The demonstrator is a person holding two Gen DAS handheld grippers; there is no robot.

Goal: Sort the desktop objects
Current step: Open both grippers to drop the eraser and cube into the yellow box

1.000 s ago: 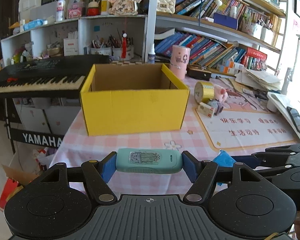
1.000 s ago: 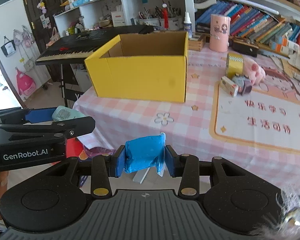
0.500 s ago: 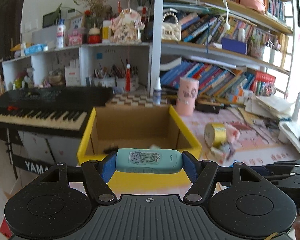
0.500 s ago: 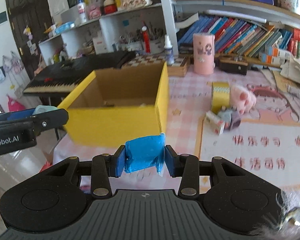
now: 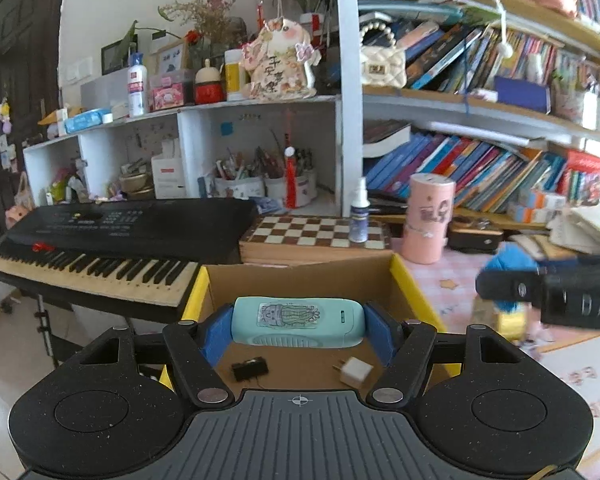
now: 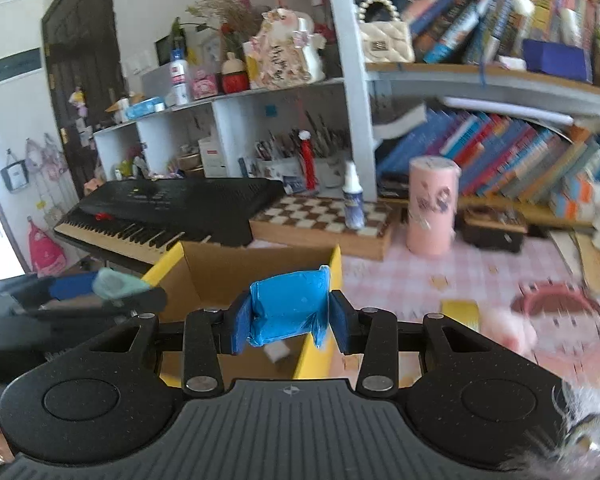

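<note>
My left gripper is shut on a mint-green device with a cactus sticker and holds it over the open yellow cardboard box. A black item and a white plug lie on the box floor. My right gripper is shut on a blue packet above the box's right wall. The right gripper also shows at the right of the left wrist view, and the left gripper at the left of the right wrist view.
A black keyboard stands left of the box. Behind it are a chessboard, a spray bottle and a pink canister. A yellow tape roll and a pink plush lie on the checked tablecloth. Crowded shelves fill the back.
Both grippers have risen and moved forward from the table's near edge to above the box, so the box's inside is now in view. Each still holds its object.
</note>
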